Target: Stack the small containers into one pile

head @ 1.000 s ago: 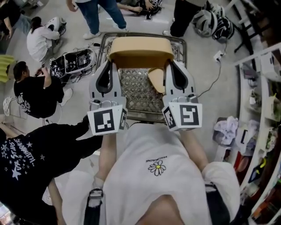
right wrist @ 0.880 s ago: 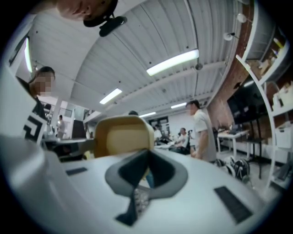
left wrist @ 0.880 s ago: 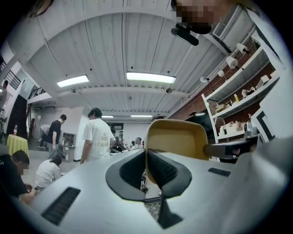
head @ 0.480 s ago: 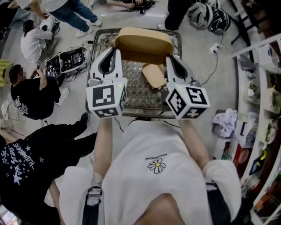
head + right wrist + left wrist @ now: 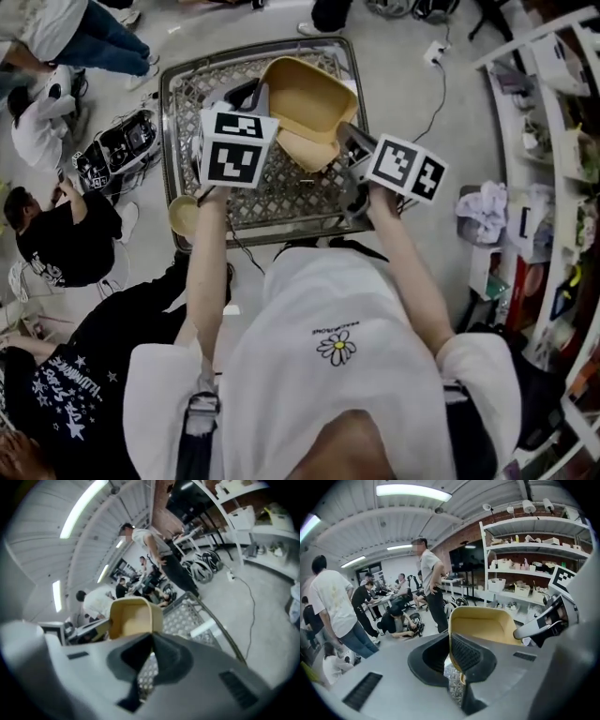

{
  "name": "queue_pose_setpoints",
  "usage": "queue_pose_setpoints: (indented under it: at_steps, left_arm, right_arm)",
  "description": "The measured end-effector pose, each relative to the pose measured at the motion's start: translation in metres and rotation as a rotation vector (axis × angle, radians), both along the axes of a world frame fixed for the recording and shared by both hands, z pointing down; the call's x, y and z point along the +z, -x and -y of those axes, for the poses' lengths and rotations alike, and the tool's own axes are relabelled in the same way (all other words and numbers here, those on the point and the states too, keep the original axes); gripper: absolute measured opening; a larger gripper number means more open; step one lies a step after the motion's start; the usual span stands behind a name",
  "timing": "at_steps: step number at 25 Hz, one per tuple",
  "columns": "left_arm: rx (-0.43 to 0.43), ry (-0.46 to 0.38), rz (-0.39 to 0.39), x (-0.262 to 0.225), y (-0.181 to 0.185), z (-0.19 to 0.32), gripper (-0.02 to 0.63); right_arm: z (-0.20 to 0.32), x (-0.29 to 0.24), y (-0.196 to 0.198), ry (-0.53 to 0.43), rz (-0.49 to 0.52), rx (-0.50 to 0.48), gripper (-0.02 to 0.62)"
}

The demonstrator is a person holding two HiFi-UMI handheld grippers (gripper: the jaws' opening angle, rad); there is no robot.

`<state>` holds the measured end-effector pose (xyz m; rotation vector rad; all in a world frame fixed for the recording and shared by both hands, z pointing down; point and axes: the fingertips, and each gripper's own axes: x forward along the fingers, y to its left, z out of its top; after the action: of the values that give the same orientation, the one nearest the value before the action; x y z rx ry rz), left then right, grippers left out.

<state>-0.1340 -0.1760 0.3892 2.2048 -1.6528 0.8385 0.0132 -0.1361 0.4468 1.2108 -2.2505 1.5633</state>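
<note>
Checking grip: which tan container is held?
The largest tan container, its rim clamped by left tool and right tool; the smaller container lies on the mesh cart.

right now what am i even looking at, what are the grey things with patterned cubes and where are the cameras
A person holds a two-jaw tool in each hand; the patterned cubes are part of them. One picture looks down from the person's head; the other two ride on the tools, looking along their jaws. The left hand-held gripper and the right hand-held gripper both clamp the rim of one tan container above a mesh cart. A smaller tan container lies inside.
</note>
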Motion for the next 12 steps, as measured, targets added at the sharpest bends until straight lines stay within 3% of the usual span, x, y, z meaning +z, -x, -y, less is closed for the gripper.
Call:
queue_pose_setpoints:
  at_steps: [7, 12]
  left_arm:
    - [0.114, 0.220, 0.086, 0.081, -0.027, 0.022, 0.038]
    - [0.134, 0.334, 0.128, 0.145, -0.031, 0.031, 0.040]
  right_arm:
    - [-0.016, 0.072, -0.012, 0.275, 0.069, 0.104, 0.037]
    - [-0.029, 0.117, -0.010, 0.417, 0.087, 0.153, 0.037]
